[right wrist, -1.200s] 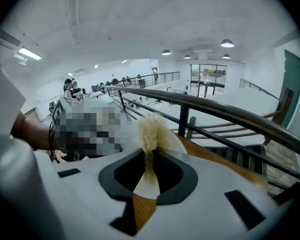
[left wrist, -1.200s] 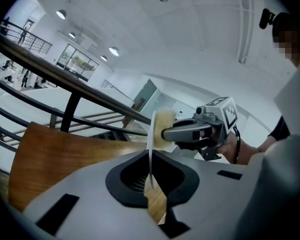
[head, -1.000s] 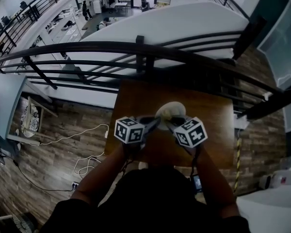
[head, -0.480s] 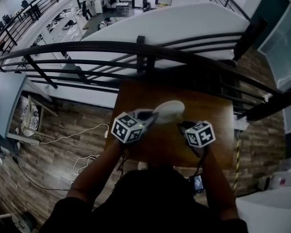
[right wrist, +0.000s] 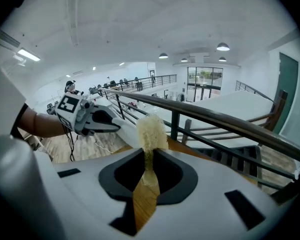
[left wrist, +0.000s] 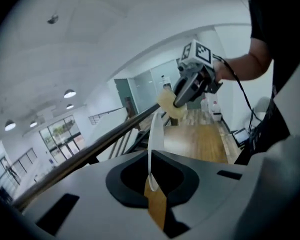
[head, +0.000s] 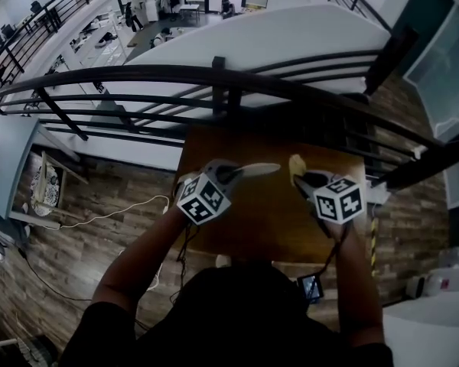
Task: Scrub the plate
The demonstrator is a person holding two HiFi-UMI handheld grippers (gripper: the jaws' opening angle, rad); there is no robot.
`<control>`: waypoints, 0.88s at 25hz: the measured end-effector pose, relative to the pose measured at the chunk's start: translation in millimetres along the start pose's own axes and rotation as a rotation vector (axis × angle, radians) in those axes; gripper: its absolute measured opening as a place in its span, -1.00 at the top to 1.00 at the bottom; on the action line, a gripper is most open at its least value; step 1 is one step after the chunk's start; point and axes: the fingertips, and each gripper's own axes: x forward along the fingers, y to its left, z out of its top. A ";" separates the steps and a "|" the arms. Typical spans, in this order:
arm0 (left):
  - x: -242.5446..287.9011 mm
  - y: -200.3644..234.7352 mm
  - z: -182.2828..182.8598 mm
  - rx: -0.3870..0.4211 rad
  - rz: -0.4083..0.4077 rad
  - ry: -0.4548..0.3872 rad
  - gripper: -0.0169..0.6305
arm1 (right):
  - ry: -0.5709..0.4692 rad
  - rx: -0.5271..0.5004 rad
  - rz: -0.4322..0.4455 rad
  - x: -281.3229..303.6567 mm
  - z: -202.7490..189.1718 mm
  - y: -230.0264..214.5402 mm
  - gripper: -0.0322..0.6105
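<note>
White round plate (head: 260, 170) is rolling over in left gripper's (head: 239, 175) clamped fingers as right gripper (head: 301, 179), pinching yellow fibrous scrubber (head: 296, 166), is drawing away from the plate; scrubbing likely paused.

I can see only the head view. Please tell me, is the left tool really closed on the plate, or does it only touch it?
Observer: The left gripper view shows the left tool shut on the rim of the plate, which stands edge-on between its jaws.
Operator: Thank you. And what exactly does the right tool hold?
Observer: In the right gripper view the right tool is shut on a pale yellow sponge; its fuzzy top sticks out beyond the jaws.
</note>
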 end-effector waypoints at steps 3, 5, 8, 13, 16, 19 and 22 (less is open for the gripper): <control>1.4 8.8 6.4 0.168 0.059 0.025 0.90 | -0.033 -0.032 0.049 -8.4 32.1 16.8 0.73; 1.0 15.2 9.3 0.290 0.114 0.050 0.90 | -0.042 -0.066 0.076 -11.5 50.5 28.9 0.73; -2.9 20.7 17.9 0.517 0.209 0.088 0.90 | -0.028 -0.115 0.118 -13.6 69.0 48.2 0.73; -5.9 14.9 31.7 0.831 0.274 0.106 0.90 | 0.005 -0.136 0.208 -10.6 87.3 74.7 0.73; -11.9 13.6 42.9 0.929 0.314 0.057 0.90 | 0.021 -0.120 0.269 -5.5 98.1 88.6 0.73; -19.8 13.6 54.4 1.019 0.356 0.016 0.90 | 0.051 -0.118 0.311 -1.5 108.1 98.9 0.73; -25.8 9.9 62.4 1.104 0.371 -0.021 0.90 | 0.105 -0.136 0.327 2.4 110.9 103.7 0.73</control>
